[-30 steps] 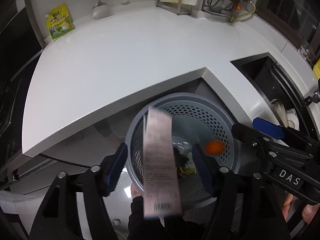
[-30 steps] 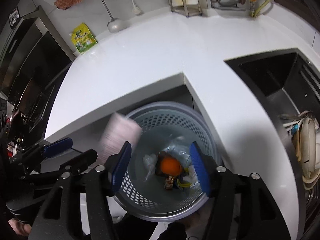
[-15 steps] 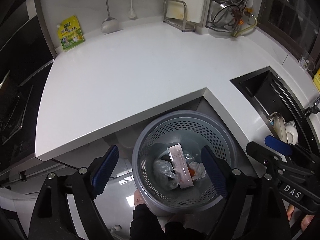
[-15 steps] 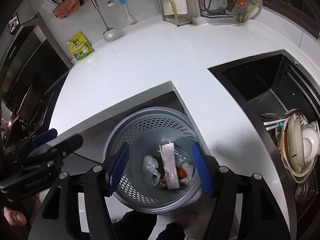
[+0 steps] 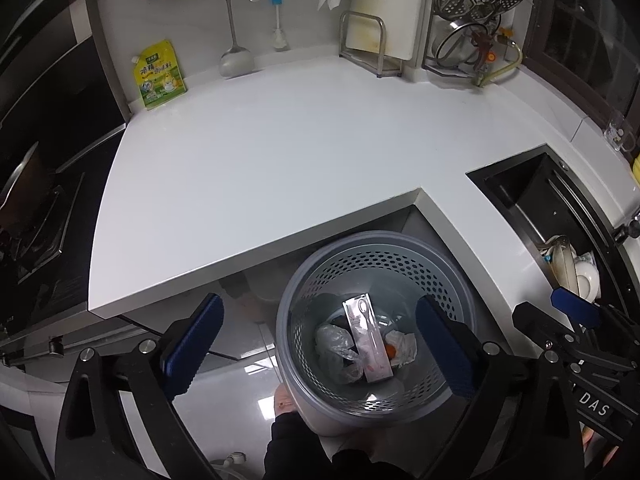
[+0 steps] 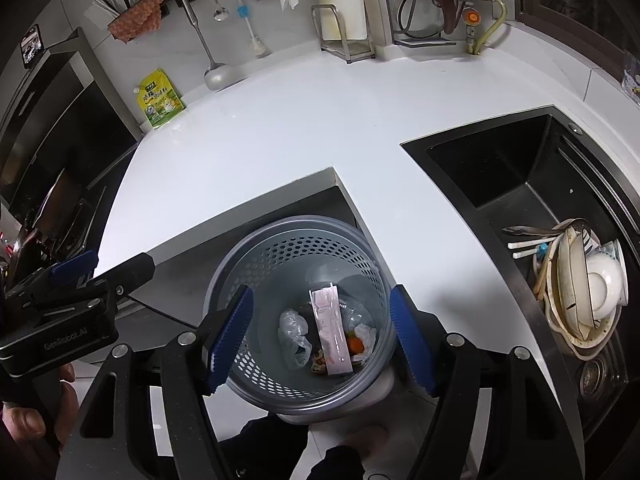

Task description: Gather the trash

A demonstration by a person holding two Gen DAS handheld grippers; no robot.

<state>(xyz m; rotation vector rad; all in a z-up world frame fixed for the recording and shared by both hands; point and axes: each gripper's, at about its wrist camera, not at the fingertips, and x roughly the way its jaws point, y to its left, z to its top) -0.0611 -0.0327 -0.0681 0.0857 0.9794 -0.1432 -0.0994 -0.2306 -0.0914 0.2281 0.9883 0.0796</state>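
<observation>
A grey perforated trash basket (image 5: 372,246) stands on the floor below the corner of the white counter (image 5: 280,160); it also shows in the right wrist view (image 6: 296,236). Inside lie a long pinkish packet (image 5: 370,344) (image 6: 332,332), a crumpled clear plastic bag (image 5: 334,346) (image 6: 294,332), white paper and an orange piece (image 5: 391,349) (image 6: 354,345). My left gripper (image 5: 320,344) is open and empty above the basket. My right gripper (image 6: 322,336) is open and empty above it too.
A black sink (image 6: 520,168) with stacked dishes (image 6: 588,288) lies to the right. A yellow-green pouch (image 5: 159,74), a ladle (image 5: 236,62), a cutting board rack (image 5: 372,46) and a steamer rack (image 5: 476,8) line the back wall. A stove (image 5: 32,208) is at the left.
The pinkish packet fell from beside my left gripper into the basket and lies there. Both grippers rose higher above the basket, so more of the counter shows.
</observation>
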